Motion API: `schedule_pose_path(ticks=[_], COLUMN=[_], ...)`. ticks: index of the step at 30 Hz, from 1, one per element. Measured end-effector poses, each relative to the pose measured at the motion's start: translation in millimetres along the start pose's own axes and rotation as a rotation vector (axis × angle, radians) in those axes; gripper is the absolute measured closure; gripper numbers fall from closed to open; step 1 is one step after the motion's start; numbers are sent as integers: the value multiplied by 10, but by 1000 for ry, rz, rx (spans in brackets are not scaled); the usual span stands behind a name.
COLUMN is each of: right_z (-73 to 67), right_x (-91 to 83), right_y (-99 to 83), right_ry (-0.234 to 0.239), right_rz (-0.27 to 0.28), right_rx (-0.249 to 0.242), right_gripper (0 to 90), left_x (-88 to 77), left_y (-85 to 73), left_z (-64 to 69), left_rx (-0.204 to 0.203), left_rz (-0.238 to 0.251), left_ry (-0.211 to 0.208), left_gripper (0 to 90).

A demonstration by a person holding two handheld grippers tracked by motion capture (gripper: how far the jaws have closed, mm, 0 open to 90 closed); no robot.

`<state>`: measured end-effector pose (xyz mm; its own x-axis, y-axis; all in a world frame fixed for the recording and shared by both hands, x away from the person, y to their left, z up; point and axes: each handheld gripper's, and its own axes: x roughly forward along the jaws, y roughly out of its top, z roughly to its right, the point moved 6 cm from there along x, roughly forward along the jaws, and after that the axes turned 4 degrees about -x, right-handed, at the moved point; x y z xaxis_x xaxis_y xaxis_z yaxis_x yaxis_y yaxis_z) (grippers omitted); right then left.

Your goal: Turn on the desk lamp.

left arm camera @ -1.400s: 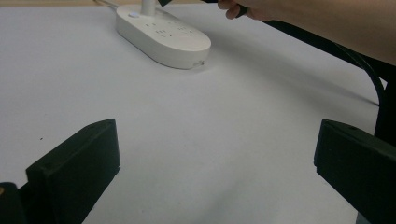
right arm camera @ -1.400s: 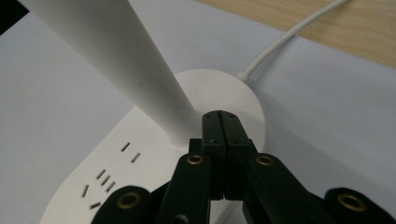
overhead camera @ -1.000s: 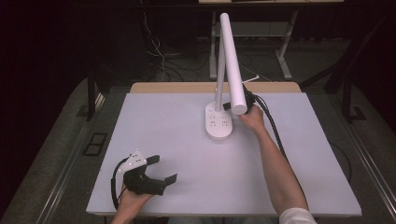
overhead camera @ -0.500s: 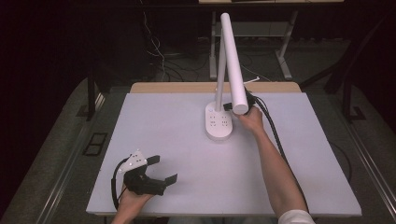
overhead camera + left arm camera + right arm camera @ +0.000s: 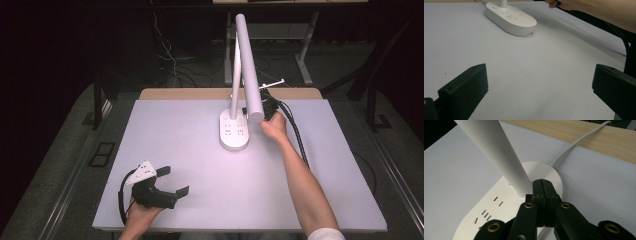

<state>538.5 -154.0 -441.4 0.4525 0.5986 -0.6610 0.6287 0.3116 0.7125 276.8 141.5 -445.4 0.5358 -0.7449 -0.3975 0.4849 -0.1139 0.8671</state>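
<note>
Lamp [image 5: 239, 75]: white desk lamp, oval base [image 5: 234, 131] with socket slots, upright stem and long tubular head; upper centre of the high view, on the far half of the table [image 5: 200, 165]. The head's lower end covers part of the right tongs [image 5: 265, 107] in the high view; the stem's top is cut off in the right gripper view. White cord [image 5: 574, 143] leaves the base toward the upper right of that view and runs off frame.
Table: pale matte top, wooden strip along the far edge; dark room behind, cables and metal legs on the floor.
Right tongs: jaws pressed together, empty, tips just beside the stem's foot, over the base.
Left tongs [image 5: 172, 181]: lower left of the high view, jaws wide apart, empty, above bare table.
</note>
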Motion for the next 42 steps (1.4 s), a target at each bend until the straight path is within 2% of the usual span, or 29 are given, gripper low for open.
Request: schedule_pose_path(ticks=[7, 10, 15, 20, 23, 32, 37, 40, 42], right_z=[-36, -40, -69, -157, -207, -313, -388, -435, -472], right_x=[-164, -289, -461, -609, -686, -895, -1044, -1121, -1173], right_y=[-7, -42, -113, -198, -246, -359, -421, -479, -526], right_ry=[4, 1, 6, 18, 23, 1, -6, 8, 11], right_rz=[-7, 0, 3, 21, 22, 34, 35, 41, 50], right_rx=[-15, -36, -41, -49, -55, -68, -77, -69, -64], right_gripper=[898, 898, 896, 896, 843, 454, 122, 3, 4], left_x=[11, 22, 27, 41, 43, 47, 47, 39, 38], left_y=[8, 4, 3, 7, 4, 5, 4, 5, 4], left_z=[3, 17, 34, 29, 33, 46, 49, 49, 49], left_rx=[-6, -1, 3, 3, 8, 8, 7, 7, 8], left_rz=[1, -2, -6, -7, -13, -10, -10, -9, -9], left_ry=[1, -2, -7, -8, -9, -9, -9, -6, -5], left_gripper=[0, 0, 0, 0, 0, 0, 0, 0, 0])
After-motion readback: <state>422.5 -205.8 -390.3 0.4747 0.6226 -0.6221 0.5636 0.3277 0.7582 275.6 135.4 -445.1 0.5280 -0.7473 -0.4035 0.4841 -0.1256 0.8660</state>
